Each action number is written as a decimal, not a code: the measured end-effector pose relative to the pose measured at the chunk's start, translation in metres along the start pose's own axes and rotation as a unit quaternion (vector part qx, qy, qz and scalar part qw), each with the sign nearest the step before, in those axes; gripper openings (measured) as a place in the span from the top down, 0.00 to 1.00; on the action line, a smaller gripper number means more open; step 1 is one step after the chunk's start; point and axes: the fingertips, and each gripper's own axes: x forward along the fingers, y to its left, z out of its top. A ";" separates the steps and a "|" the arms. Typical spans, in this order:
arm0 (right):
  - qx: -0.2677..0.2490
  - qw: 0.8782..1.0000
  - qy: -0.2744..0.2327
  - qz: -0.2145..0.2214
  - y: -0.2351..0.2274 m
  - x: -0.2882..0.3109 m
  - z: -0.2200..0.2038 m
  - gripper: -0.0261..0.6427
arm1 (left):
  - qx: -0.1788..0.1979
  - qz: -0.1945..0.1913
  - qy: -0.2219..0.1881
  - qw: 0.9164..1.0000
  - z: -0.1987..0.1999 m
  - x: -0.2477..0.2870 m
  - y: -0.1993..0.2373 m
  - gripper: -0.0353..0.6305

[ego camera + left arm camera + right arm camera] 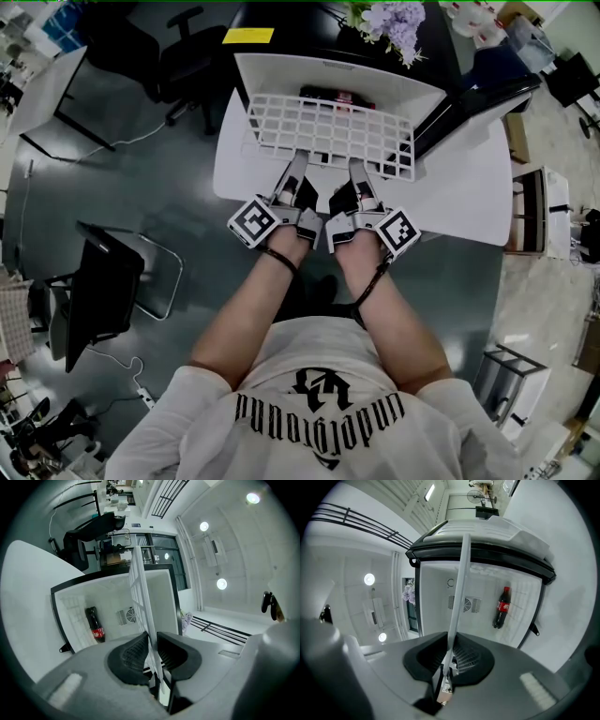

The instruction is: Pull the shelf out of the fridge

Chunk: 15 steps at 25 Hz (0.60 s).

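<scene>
The left tool (298, 167) and right tool (356, 172) have grey moulded housings. Each carries a white cube (251, 222) printed with black square markers. The pads (133, 651) are black and ribbed. A black cord (281, 260) loops round each wrist. The person wears a white short-sleeved T-shirt (314, 349) with black lettering (319, 409) across the chest.

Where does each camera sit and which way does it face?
Head view: on the head, looking steeply down at fridge, shelf, left gripper, right gripper, forearms.
Left gripper view: rides that gripper, looks along jaws clamping the shelf into the fridge.
Right gripper view: likewise, own jaws clamped.
Shared: both gripper views show the bottle.
</scene>
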 end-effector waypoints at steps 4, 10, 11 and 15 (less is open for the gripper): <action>-0.003 1.000 0.007 0.003 0.003 -0.006 -0.003 0.90 | 0.000 -0.004 0.000 1.000 -0.002 -0.006 -0.004 0.85; -0.006 1.000 0.014 0.008 0.011 -0.015 -0.004 0.90 | 0.003 -0.007 0.000 1.000 -0.005 -0.012 -0.014 0.85; -0.008 1.000 0.016 0.010 0.013 -0.017 -0.004 0.90 | 0.002 -0.006 0.000 1.000 -0.007 -0.014 -0.015 0.85; -0.012 0.999 0.024 0.020 0.025 -0.027 -0.003 0.90 | -0.003 -0.009 -0.004 1.000 -0.013 -0.020 -0.028 0.85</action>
